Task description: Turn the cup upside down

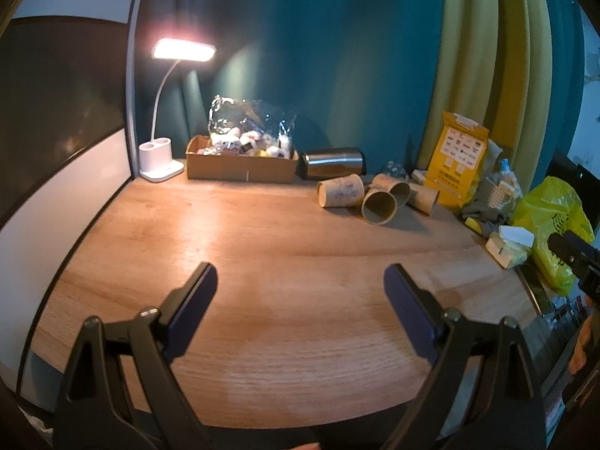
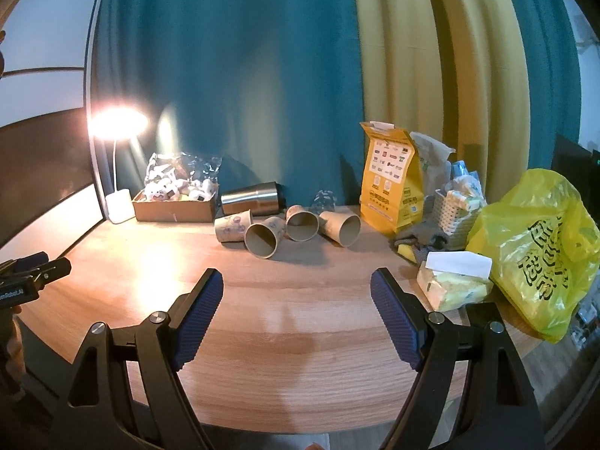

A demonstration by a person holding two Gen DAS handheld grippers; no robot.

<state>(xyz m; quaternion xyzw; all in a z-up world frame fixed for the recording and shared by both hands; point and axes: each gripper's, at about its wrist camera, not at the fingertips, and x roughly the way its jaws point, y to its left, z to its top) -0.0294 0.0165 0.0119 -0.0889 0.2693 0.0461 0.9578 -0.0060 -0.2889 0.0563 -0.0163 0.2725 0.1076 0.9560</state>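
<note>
Dim room; a warm lamp (image 1: 183, 49) at upper left blooms into glare in the right wrist view and sheens the surface (image 1: 262, 225). Soft blur throughout; fisheye bending, dark corners.

A lived-in room at home, seen across a wooden desk (image 2: 300, 322) pushed against teal and yellow curtains (image 2: 405, 75). A lit white desk lamp (image 1: 165, 112) stands in the back left corner. Everyday clutter lines the far edge: a cardboard box (image 1: 240, 167) of small packets, a steel tumbler (image 2: 253, 197) on its side, a yellow plastic bag (image 2: 536, 247), and a tissue pack (image 2: 453, 281).
</note>
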